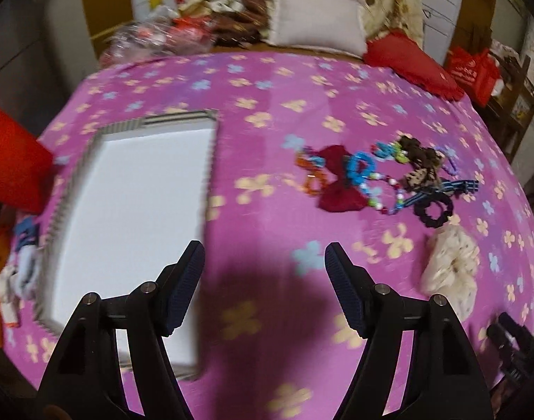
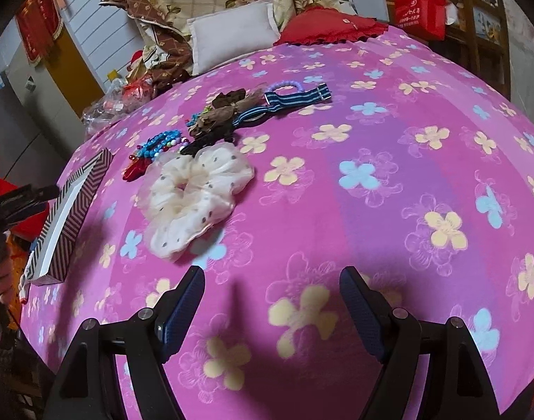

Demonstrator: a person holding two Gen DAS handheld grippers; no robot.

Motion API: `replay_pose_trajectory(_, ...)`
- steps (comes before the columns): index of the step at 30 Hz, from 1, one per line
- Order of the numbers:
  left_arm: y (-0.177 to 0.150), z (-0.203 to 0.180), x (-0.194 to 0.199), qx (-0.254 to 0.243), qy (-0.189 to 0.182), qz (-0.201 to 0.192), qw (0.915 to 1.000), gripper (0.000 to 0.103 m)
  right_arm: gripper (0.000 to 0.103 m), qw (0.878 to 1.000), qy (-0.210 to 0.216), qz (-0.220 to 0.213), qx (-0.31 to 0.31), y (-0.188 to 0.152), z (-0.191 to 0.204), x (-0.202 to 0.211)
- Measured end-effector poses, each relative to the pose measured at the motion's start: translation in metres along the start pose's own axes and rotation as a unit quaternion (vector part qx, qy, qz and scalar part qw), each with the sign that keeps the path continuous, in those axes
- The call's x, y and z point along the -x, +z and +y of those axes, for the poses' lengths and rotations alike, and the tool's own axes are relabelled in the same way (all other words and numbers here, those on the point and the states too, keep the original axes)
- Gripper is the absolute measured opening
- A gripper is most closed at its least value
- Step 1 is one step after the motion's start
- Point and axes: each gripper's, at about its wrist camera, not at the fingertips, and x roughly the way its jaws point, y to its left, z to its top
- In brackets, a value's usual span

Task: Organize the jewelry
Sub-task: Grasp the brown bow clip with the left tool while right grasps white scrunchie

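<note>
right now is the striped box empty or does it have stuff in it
Empty. In the left wrist view the striped box shows only its bare white inside; the jewelry pile and the cream scrunchie lie outside it on the bedspread.

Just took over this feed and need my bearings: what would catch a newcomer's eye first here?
The pink flowered bedspread fills both views. On it, a big cream dotted scrunchie lies just ahead of the open right gripper, with a jumble of bracelets and hair ties beyond it. A white-lined striped box, nothing visible inside, sits ahead and to the left of the open left gripper.
</note>
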Motion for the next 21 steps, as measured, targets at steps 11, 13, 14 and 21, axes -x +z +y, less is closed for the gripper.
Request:
replay_pose_trajectory(11, 0.043, -0.040, -0.054, -0.014, -0.030, 0.030, 0.9990, 0.064, 0.077, 0.999, 0.009, 0.010, 0.029, 0.044, 0.015, -0.032)
replay_pose_trajectory(13, 0.049, -0.044, -0.059, -0.012, -0.049, 0.034, 0.9982, 0.064, 0.077, 1.000, 0.009, 0.012, 0.027, 0.050, 0.016, -0.040)
replay_pose_trajectory(14, 0.052, -0.047, -0.061, -0.014, -0.054, 0.034, 0.9979, 0.064, 0.077, 1.000, 0.009, 0.013, 0.026, 0.052, 0.016, -0.043)
replay_pose_trajectory(21, 0.079, -0.083, -0.092, -0.046, -0.064, 0.044, 0.9959, 0.064, 0.077, 0.999, 0.010, 0.020, 0.030, 0.060, 0.022, -0.064)
